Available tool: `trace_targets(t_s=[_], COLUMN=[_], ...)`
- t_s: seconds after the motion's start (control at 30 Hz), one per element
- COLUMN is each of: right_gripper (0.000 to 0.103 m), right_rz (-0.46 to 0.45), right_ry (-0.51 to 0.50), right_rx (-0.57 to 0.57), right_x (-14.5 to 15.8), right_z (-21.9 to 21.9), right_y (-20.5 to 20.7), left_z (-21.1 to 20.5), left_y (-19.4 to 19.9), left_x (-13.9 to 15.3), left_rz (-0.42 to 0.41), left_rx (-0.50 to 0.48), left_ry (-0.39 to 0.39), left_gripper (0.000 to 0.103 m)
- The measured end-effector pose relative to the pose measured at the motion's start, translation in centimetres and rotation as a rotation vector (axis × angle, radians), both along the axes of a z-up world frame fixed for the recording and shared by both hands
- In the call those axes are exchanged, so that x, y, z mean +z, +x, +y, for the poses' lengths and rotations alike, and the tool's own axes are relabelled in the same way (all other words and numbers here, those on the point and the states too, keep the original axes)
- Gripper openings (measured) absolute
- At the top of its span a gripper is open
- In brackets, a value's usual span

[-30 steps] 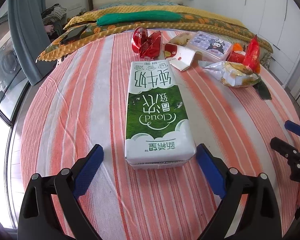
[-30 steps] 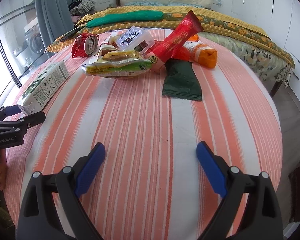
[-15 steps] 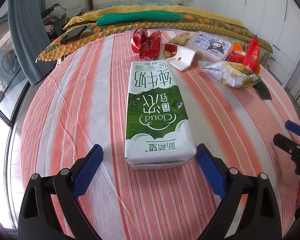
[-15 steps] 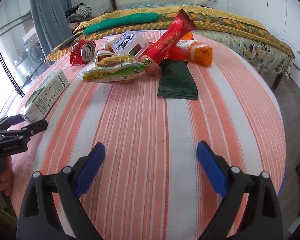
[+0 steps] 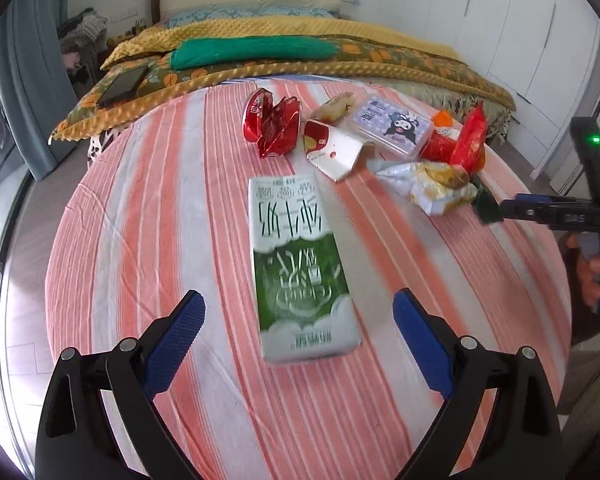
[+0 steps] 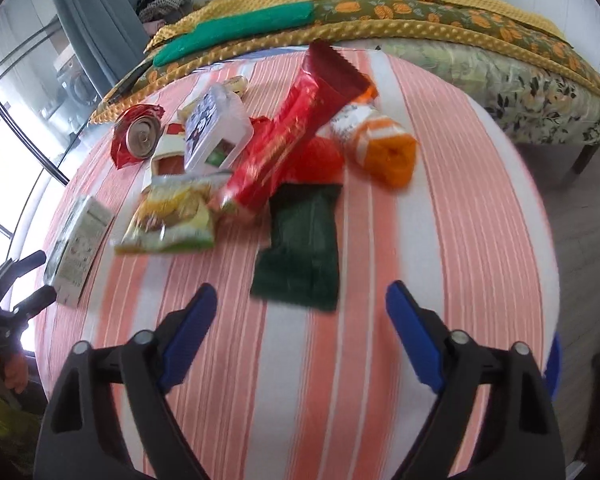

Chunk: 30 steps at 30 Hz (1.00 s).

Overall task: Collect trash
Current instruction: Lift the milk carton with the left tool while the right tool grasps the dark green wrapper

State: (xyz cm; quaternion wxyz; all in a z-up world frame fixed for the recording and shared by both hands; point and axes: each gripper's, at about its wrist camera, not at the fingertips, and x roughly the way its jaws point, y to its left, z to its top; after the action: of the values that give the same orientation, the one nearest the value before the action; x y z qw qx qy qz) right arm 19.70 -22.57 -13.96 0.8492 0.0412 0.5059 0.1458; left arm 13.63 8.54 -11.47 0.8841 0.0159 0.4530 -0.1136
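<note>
So far nothing is collected: both hand-held grippers, left (image 5: 296, 320) and right (image 6: 300, 318), gape empty; milk carton (image 5: 296, 260) and wrappers (image 6: 296, 152) remain on the worktop (image 5: 160, 200).

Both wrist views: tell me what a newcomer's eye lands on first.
The green-and-white milk carton lies flat on the striped tablecloth, straight ahead of the open left gripper. Beyond it, toward the bed, sits a heap of trash: a crushed red can, a tall red wrapper and an orange packet. A dark green pouch lies just ahead of the open right gripper.
</note>
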Motion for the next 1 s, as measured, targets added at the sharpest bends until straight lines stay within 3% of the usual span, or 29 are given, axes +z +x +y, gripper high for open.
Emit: trace_targets(t_s=[0.07,0.17,0.27,0.3,0.53,0.63,0.7,0.83,1.0], right_gripper=[0.071,0.069,0.040,0.038,0.038,0.041,0.059,0.061,0.057], right_rz=[0.037,0.029,0.011,0.015,0.067,0.066,0.065,0.076,0.113], right_ry=[-0.022,-0.069,-0.071,-0.063,-0.147,-0.163,-0.159,-0.149,-0.141], right_rx=[0.021,-0.006,-0.026,-0.022,0.105,0.119,0.123,0.122,0.127], right_x=[-0.8,-1.5,-1.5,-1.4,-0.9,-1.0,-1.0,-0.9,-1.4], right_z=[1.1,1.8,1.5,1.3,0.7,0.3,0.1,0.0,0.7], right_y=[1.6,2.9,3.2,3.3,-4.2,-6.3,-6.4,-5.5,-4.9], left_z=[-0.6,-1.2,-1.1,-0.9,1.7,0.8,-0.5,-1.9,-2.1], left_y=[1.0,1.5,1.3,1.2,-0.2,0.6,1.5,3.2,4.6], left_x=[-0.5,-1.1,-1.1,-1.0,0.1,0.2,-0.3,-1.2,-1.9], left_rz=[0.023,0.034,0.043,0.043,0.035,0.045,0.063,0.077,0.120], left_rx=[0.006,0.005,0.011,0.010,-0.009,-0.030,-0.049,-0.035,-0.028], left_ry=[0.032,0.062,0.048,0.049,0.025,0.036,0.072,0.131,0.164], left_gripper=[0.094,0.094,0.094,0.094,0.094,0.094,0.094,0.093,0.066])
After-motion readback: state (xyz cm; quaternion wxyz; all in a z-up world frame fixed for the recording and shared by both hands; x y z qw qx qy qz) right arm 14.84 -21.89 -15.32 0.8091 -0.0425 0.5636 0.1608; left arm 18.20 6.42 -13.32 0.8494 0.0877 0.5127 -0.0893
